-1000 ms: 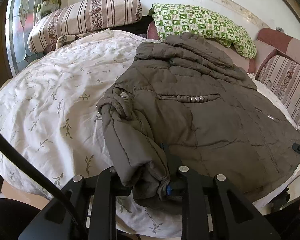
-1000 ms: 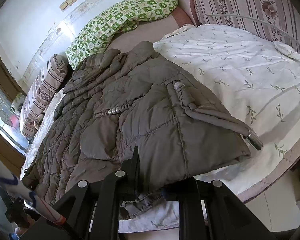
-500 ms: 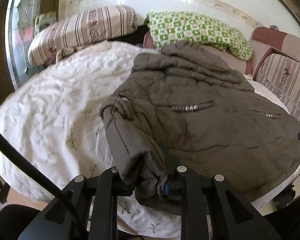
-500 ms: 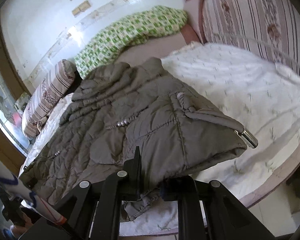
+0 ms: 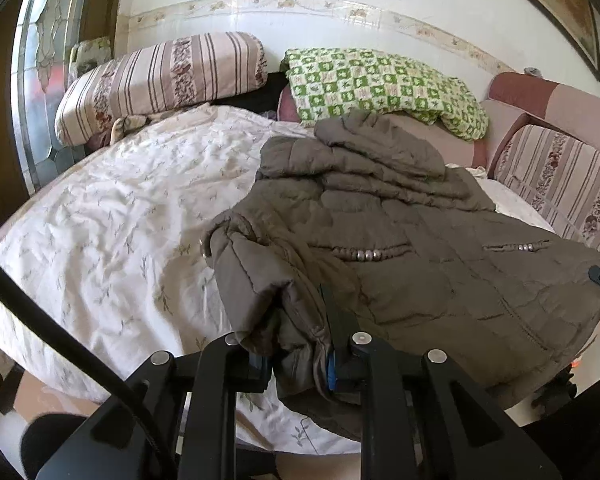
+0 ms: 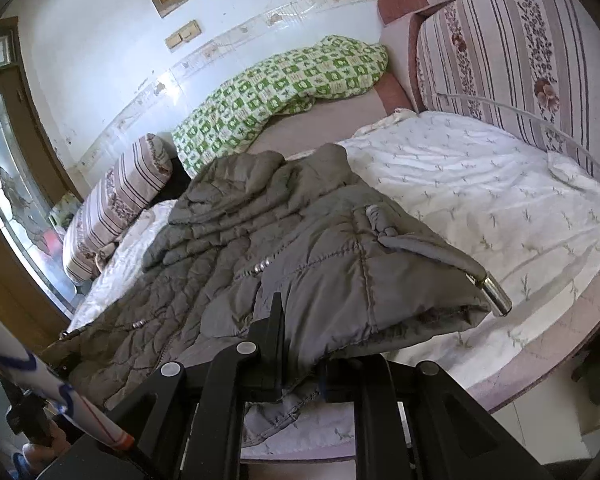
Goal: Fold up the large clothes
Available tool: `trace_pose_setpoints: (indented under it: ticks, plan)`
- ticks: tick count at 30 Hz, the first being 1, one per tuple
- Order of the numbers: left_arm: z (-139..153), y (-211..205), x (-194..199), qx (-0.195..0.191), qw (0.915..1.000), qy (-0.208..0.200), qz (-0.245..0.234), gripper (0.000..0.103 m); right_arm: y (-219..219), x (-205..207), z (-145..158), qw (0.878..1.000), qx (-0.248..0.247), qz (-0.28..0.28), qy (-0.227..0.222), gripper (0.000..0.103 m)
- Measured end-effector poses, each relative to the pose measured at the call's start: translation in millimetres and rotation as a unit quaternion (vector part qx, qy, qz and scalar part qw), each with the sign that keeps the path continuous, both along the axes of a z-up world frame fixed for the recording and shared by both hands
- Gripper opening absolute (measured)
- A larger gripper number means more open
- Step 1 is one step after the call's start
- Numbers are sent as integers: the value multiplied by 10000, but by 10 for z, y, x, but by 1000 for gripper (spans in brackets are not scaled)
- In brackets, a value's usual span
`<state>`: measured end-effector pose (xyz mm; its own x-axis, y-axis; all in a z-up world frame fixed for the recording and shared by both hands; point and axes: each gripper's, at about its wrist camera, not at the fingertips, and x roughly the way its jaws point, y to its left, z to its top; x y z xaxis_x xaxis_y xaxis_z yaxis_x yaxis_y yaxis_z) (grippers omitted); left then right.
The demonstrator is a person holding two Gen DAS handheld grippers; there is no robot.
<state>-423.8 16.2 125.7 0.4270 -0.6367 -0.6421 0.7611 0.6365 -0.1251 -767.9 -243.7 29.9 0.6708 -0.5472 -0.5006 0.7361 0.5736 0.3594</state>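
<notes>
A large olive-brown quilted jacket (image 5: 400,240) lies spread on the bed, hood toward the pillows. It also shows in the right wrist view (image 6: 300,248). My left gripper (image 5: 300,360) is shut on the jacket's bunched hem corner at the near left. My right gripper (image 6: 300,368) is shut on the hem at the other near corner, where a strap with a metal toggle (image 6: 494,294) hangs. Both hold the hem lifted a little above the white floral bedspread (image 5: 112,216).
A striped bolster pillow (image 5: 160,80) and a green checked quilt (image 5: 380,88) lie at the head of the bed. A striped padded headboard (image 6: 520,60) curves around the far right side. The bed edge (image 6: 540,364) drops off near me. A glass door (image 5: 40,80) stands on the left.
Both grippers have risen with the jacket's hem, so more of the wall shows. The hem stays clamped in both.
</notes>
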Motion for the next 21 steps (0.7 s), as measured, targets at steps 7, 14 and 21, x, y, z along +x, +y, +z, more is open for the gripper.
trace_pose_setpoints:
  ticks: [7, 14, 21]
  plan:
    - [395, -182, 226, -286, 9995, 32, -132, 19, -263, 152, 506, 9992, -206, 234, -253, 12]
    - [943, -718, 710, -606, 9979, -60, -212, 19, -778, 611, 1075, 9983, -417, 260, -307, 12]
    - [1390, -1721, 1462, -770, 9967, 71, -257, 24, -1870, 1544, 1521, 9996, -206, 45, -161, 12]
